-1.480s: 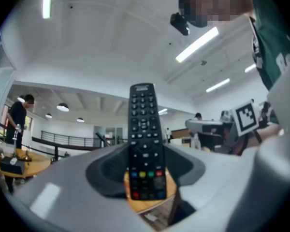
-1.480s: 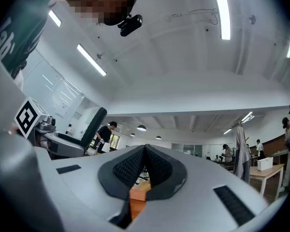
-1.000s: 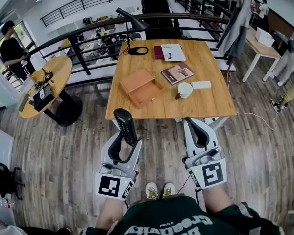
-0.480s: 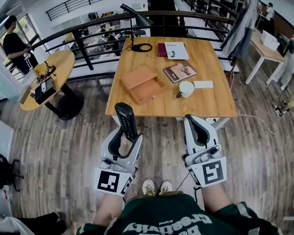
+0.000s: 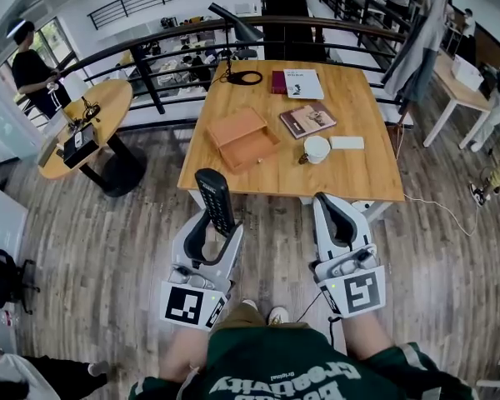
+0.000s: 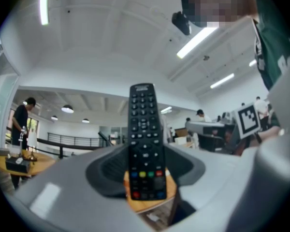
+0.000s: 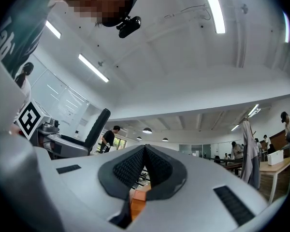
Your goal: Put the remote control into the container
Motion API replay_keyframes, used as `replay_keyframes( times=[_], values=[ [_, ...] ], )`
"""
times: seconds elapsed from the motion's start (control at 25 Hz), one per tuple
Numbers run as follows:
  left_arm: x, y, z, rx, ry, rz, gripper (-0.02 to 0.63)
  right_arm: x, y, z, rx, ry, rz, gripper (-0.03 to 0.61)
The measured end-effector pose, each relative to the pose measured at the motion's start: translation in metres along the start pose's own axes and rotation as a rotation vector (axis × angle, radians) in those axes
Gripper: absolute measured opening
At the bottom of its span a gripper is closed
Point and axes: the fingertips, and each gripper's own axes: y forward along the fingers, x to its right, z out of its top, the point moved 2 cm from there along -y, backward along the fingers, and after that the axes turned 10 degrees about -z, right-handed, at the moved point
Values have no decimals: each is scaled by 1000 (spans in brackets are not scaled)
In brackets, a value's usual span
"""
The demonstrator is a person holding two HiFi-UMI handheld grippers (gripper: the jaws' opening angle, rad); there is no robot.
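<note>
**Remote control clamped in the left tongs, short of the table**

The black remote control [image 5: 214, 200] stands upright between the pads of the left tongs [image 5: 210, 227], which are clamped on its lower end. Its button face is turned toward the left gripper view, and the coloured keys sit just above the grip [image 6: 145, 139]. In the head view it is held off the near edge of the table [image 5: 362, 177], over the wooden floor, with its top just reaching that edge.

The container, an open wooden box [image 5: 243, 138], sits on the table's left half, well apart from the remote. The right tongs [image 5: 329, 207] are held off the same near edge, further right. Their jaws are pressed together with nothing between them [image 7: 145, 161].

On the table's right half a white cup [image 5: 317, 149] stands just beside a flat white card [image 5: 347, 143], with a brown book [image 5: 308, 120] behind them. At the table's far edge lie a white book [image 5: 302, 83], a maroon book [image 5: 277, 82] and the ring base of a desk lamp [image 5: 243, 78].
</note>
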Motion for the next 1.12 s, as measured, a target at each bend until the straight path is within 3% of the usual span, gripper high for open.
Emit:
replay_keyframes(
  times=[0.52, 1.12],
  values=[
    [-12, 10, -2, 14, 9, 14, 227, 2, 8, -9, 12, 4, 8, 15],
    [-76, 64, -31, 10, -25, -4, 227, 16, 84, -44, -8, -10, -22, 15]
  ],
)
